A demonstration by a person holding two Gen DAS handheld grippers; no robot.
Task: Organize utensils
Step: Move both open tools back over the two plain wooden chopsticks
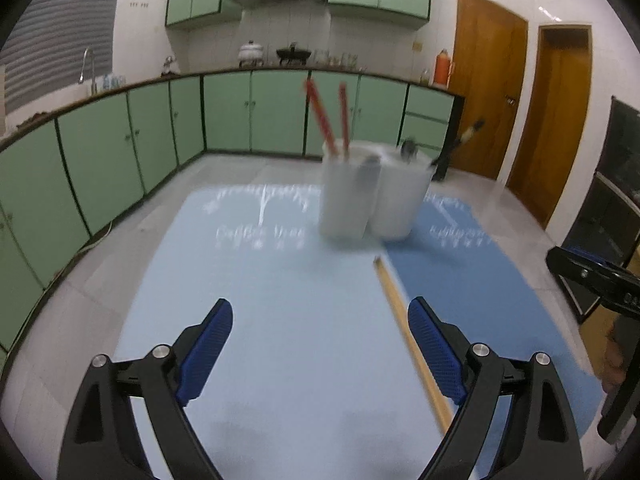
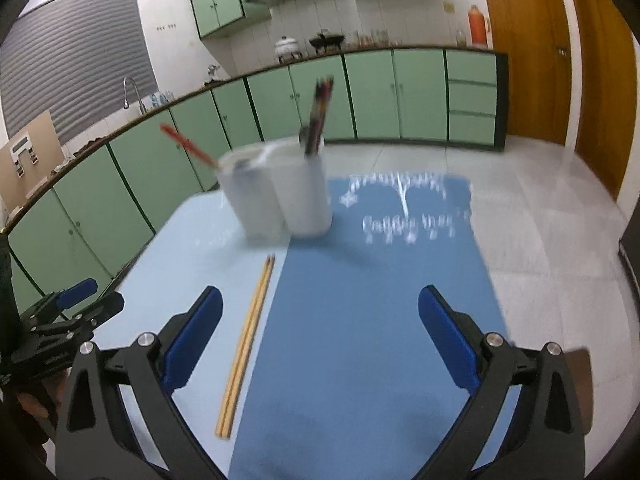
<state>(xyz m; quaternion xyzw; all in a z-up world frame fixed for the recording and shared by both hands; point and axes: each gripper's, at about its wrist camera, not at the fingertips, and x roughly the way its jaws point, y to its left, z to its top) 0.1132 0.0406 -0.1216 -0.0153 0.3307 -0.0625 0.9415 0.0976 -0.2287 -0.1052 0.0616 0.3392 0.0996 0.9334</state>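
Plainly two grippers over a table spread with two mats. Left gripper [image 1: 320, 344]: blue pads spread wide, nothing between them, light blue mat [image 1: 256, 300] underneath. Right gripper [image 2: 320, 340]: likewise spread wide and empty, above the darker blue mat [image 2: 360, 320]. Pair of pale wooden chopsticks [image 2: 246, 344] flat on the light mat, side by side, right along the seam with the dark mat; in the left wrist view just inside the right-hand pad, whether touching it cannot be told. Two white holders [image 1: 376, 196] upright at the far end of the mats, touching each other. Red chopsticks [image 1: 324, 120] leaning out of the left holder; dark-handled utensils [image 2: 320, 112] upright in the right one, too blurred to name. Beyond the table: green cabinets [image 1: 224, 112], a wooden door [image 1: 488, 88], an orange flask [image 2: 478, 26] on the counter.
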